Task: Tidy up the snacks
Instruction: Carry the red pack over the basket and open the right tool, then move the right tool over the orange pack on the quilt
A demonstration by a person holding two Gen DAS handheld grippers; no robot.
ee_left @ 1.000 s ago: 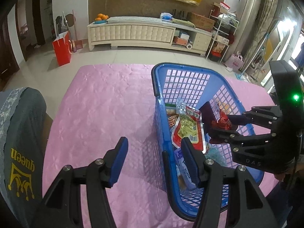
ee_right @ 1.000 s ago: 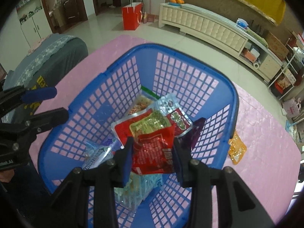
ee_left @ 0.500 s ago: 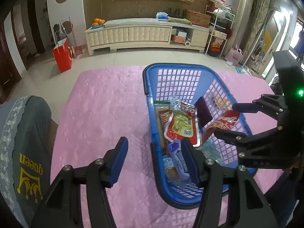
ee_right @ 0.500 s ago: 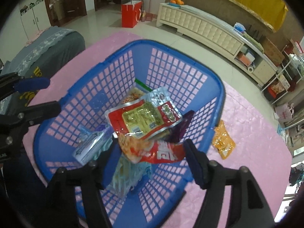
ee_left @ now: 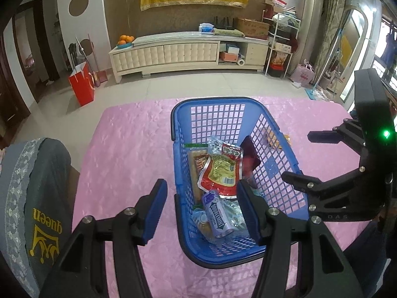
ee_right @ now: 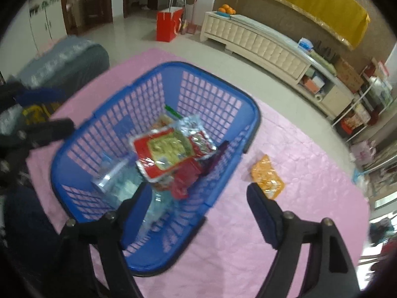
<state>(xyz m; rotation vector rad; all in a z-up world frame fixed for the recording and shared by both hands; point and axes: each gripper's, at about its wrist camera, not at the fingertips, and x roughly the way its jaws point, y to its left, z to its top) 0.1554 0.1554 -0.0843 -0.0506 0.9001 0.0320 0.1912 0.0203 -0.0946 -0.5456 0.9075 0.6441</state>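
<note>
A blue slatted basket (ee_left: 211, 100) (ee_right: 111, 124) stands on the pink cloth and holds several snack packets. A red and yellow packet (ee_left: 220, 168) (ee_right: 166, 154) lies on top, with a blue and white packet (ee_left: 218, 216) nearer me. A red packet (ee_right: 183, 176) lies loose among them. An orange packet (ee_right: 268, 176) lies on the cloth outside the basket's right wall. My right gripper (ee_right: 198, 198) (ee_left: 297, 154) hovers above the basket's near corner; its jaws are opening with nothing between them. My left gripper (ee_left: 202, 208) (ee_right: 47, 111) hangs open and empty above the basket's near left wall.
The pink cloth (ee_left: 124, 149) covers the table, with bare stretches left of the basket and around the orange packet. A grey cushion (ee_left: 32, 198) printed "queen" sits at the table's near left edge. A cream cabinet (ee_left: 173, 54) and a red bag (ee_left: 83, 87) stand across the floor.
My right gripper has opened and let go of the red packet, which now lies in the basket. Both grippers have lifted and drawn back from the basket.
</note>
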